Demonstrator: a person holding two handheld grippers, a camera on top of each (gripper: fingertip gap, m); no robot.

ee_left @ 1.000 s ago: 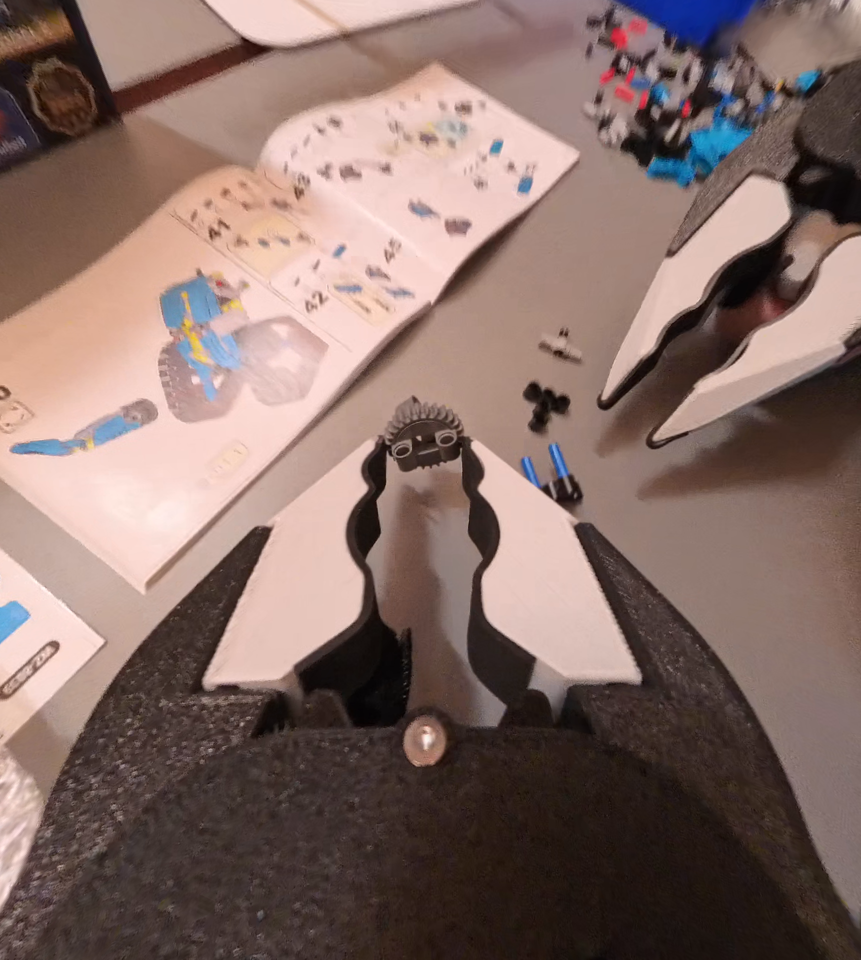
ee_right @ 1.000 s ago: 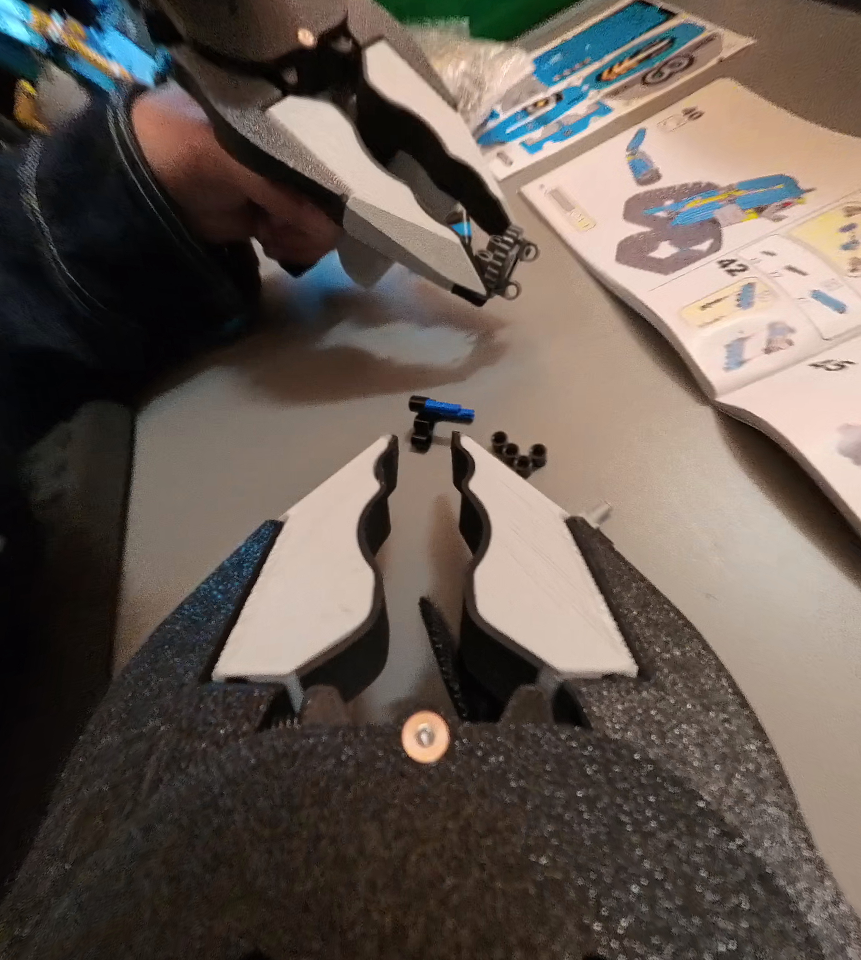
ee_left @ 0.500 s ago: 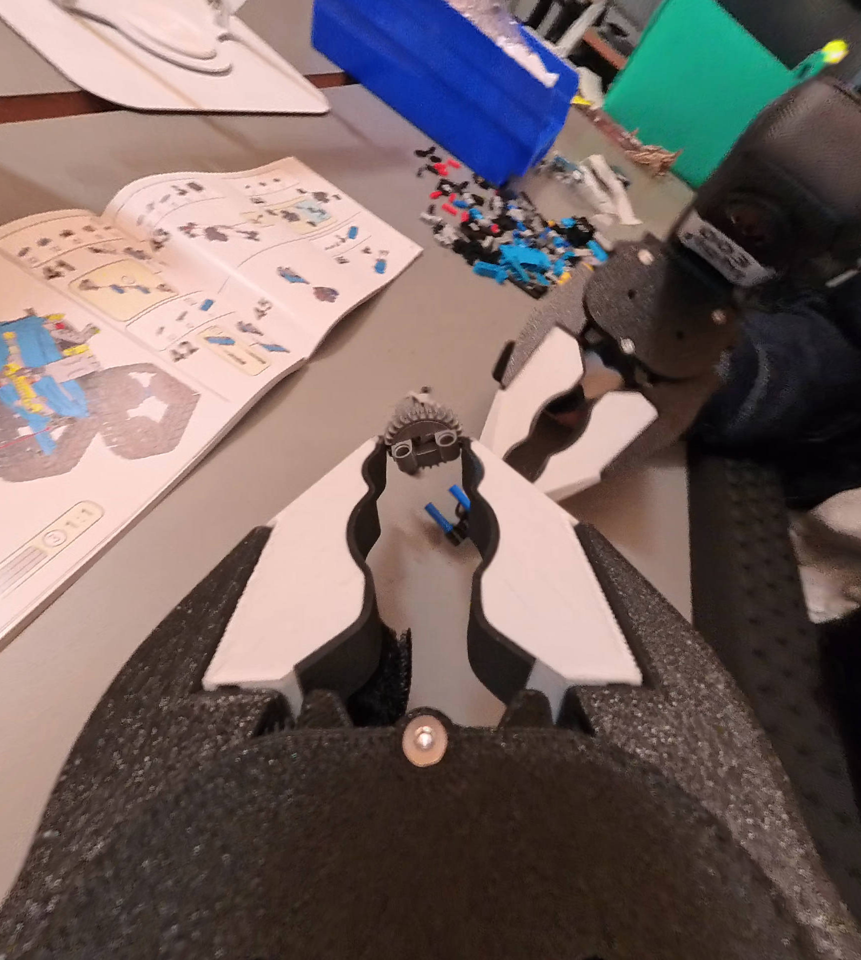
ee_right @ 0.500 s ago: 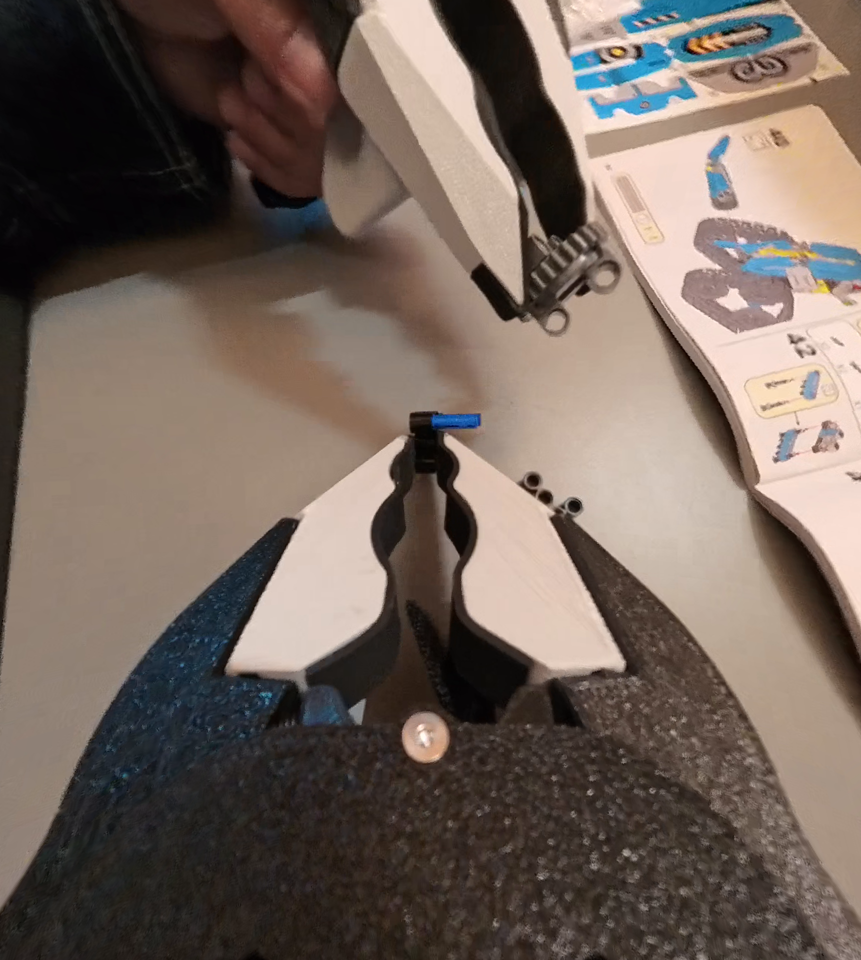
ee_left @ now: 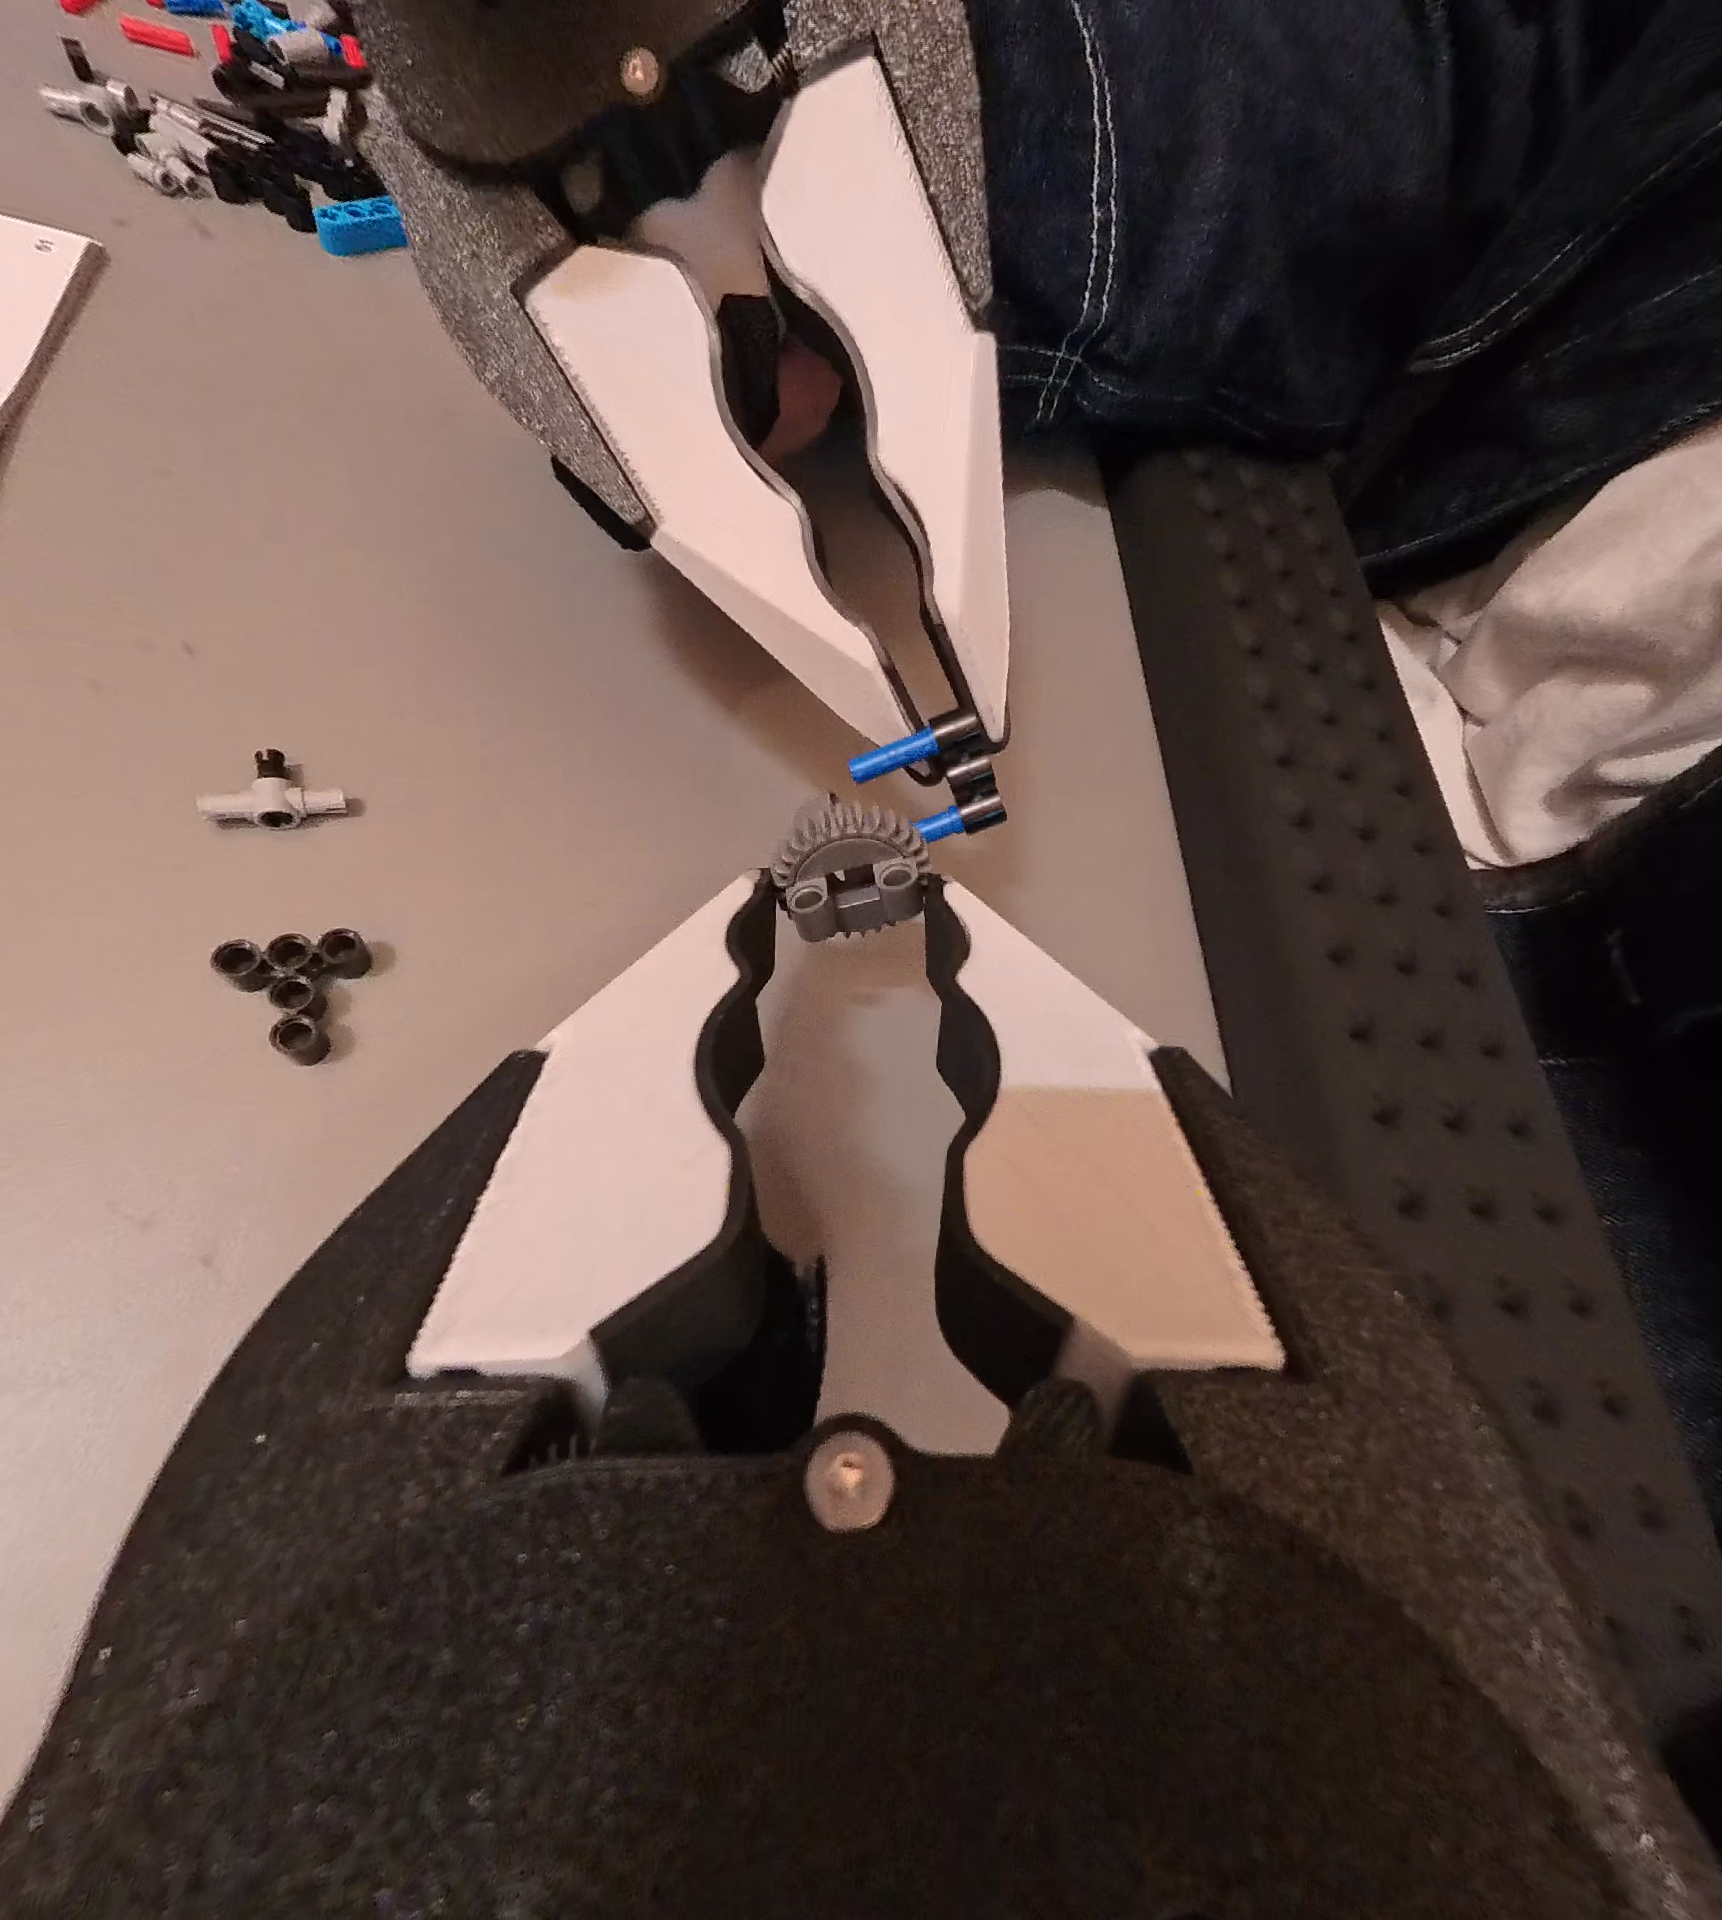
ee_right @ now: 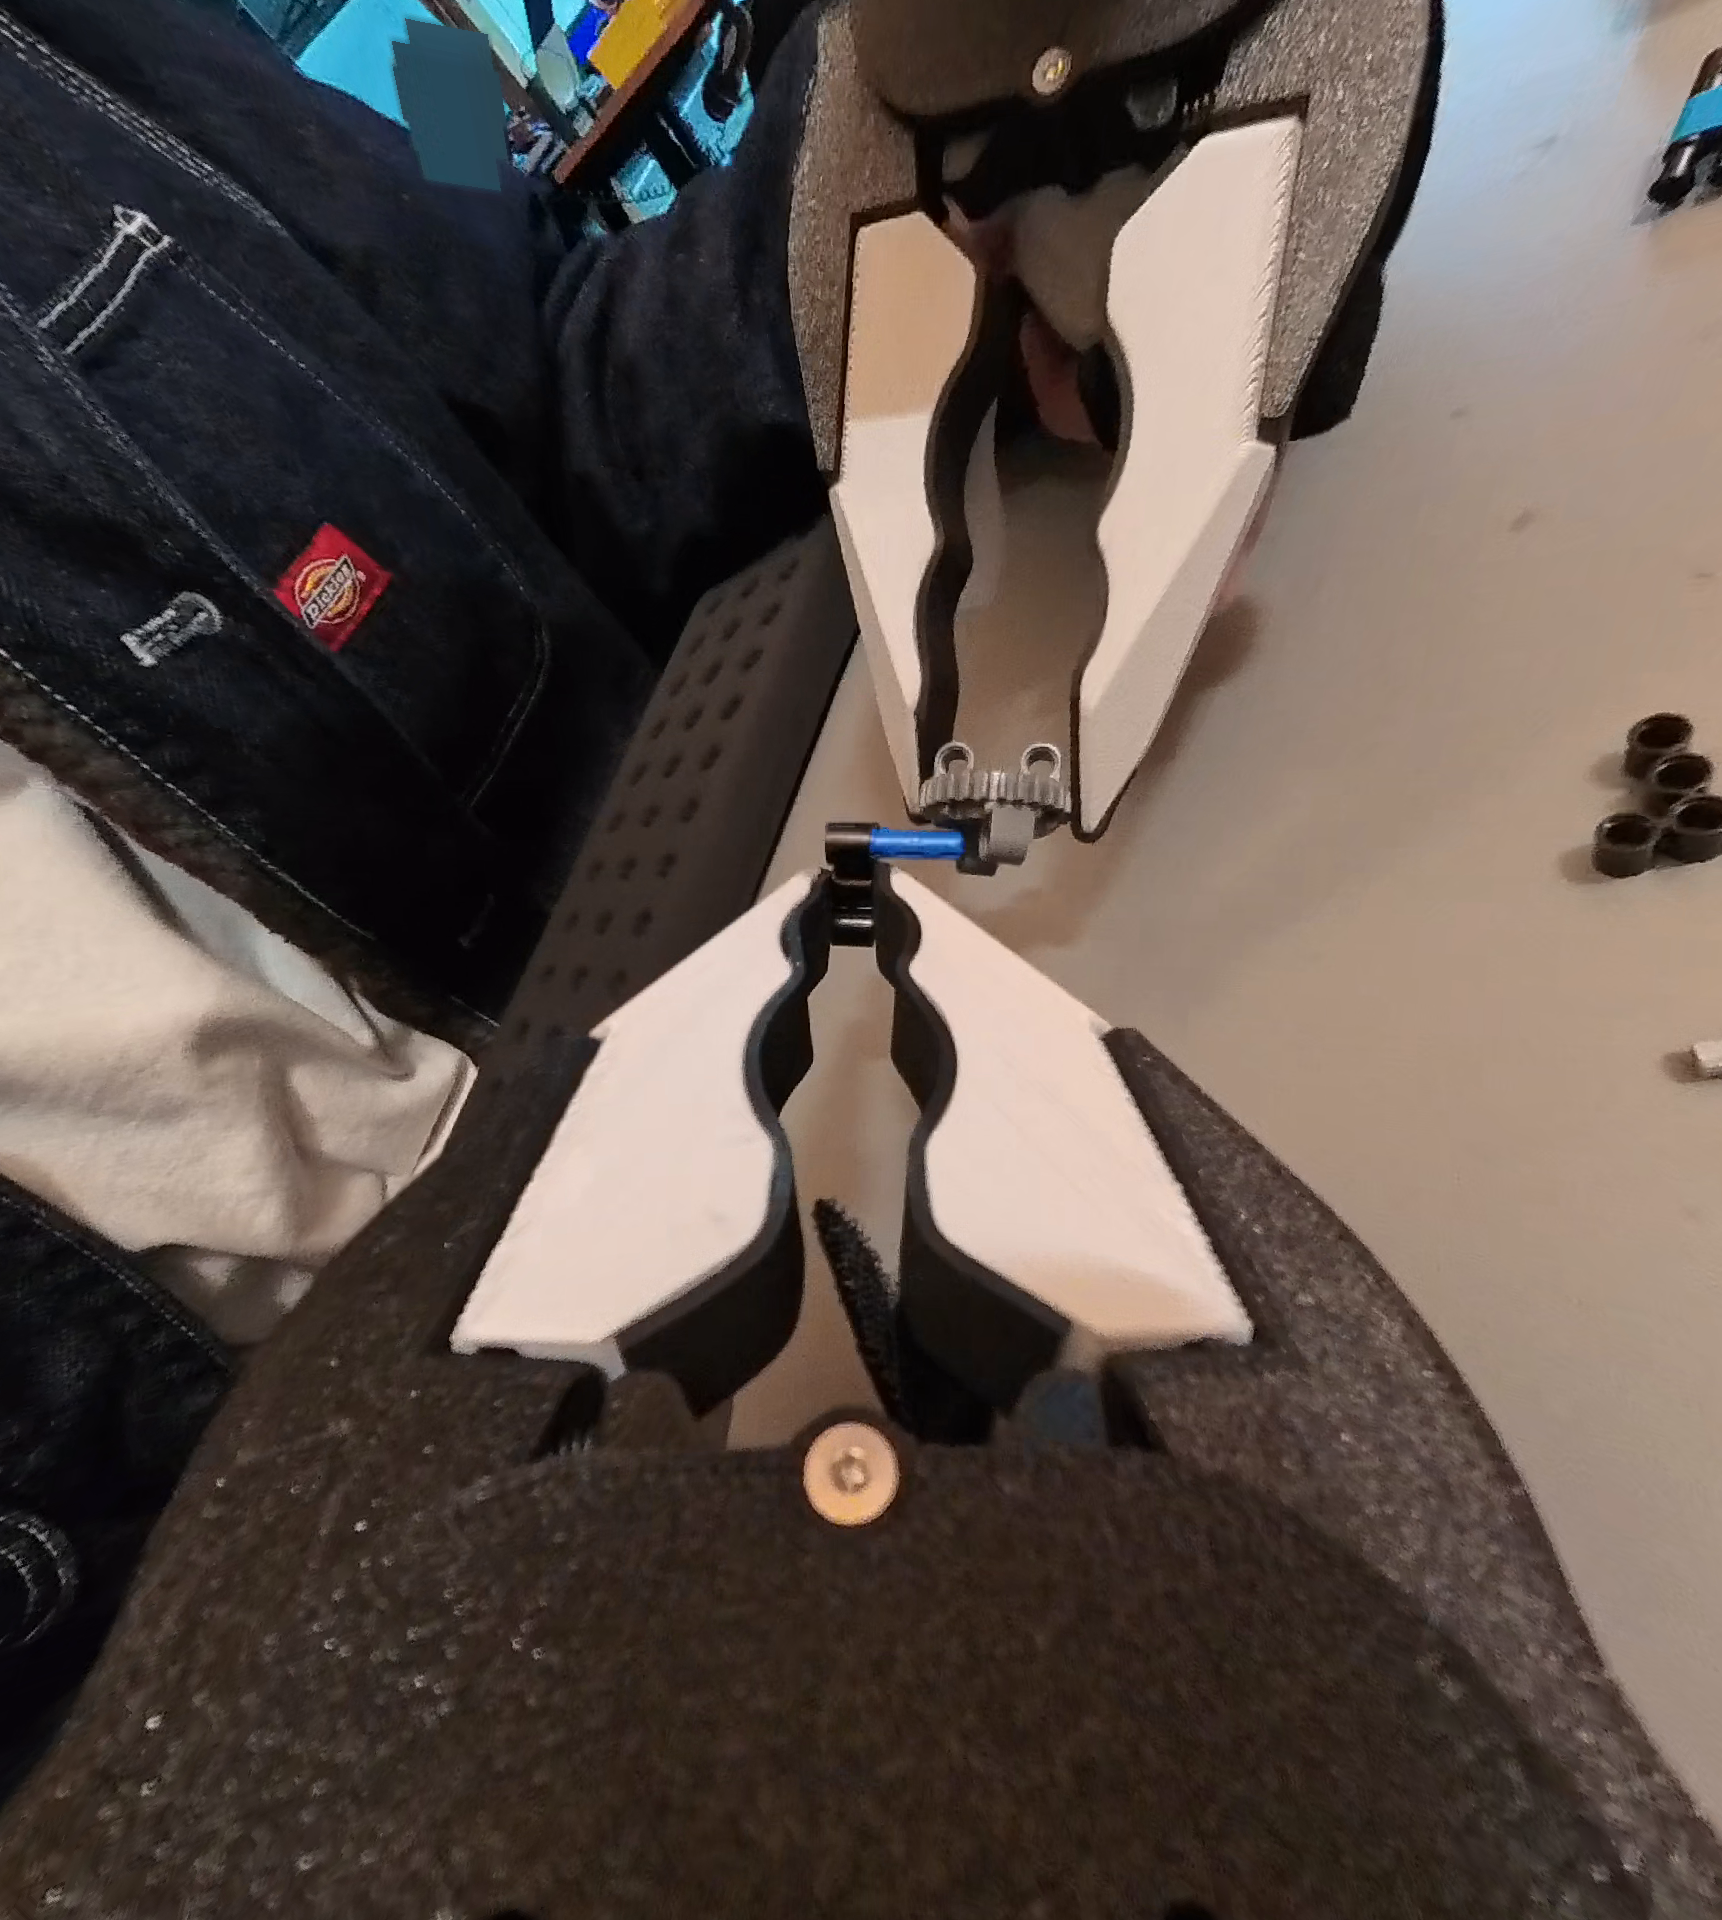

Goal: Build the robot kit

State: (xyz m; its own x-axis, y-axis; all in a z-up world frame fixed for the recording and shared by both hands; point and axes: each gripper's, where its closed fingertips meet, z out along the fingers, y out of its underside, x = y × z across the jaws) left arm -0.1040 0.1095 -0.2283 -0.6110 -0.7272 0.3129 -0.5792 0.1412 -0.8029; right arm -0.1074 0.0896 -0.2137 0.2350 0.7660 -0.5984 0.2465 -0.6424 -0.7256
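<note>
Left tongs [ee_left: 852,883] pinch a small, stiff grey gear piece [ee_left: 852,868] by its sides; right tongs [ee_right: 852,894] clamp a light black connector [ee_right: 849,883] — blue pin touching the gear — near the surface's edge.

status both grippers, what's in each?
Left gripper shut on grey gear piece. Right gripper shut on black connector with blue pins. Pin tip meets gear.

Black rings [ee_left: 293,981], grey connector [ee_left: 273,801], loose parts [ee_left: 233,114].
</note>
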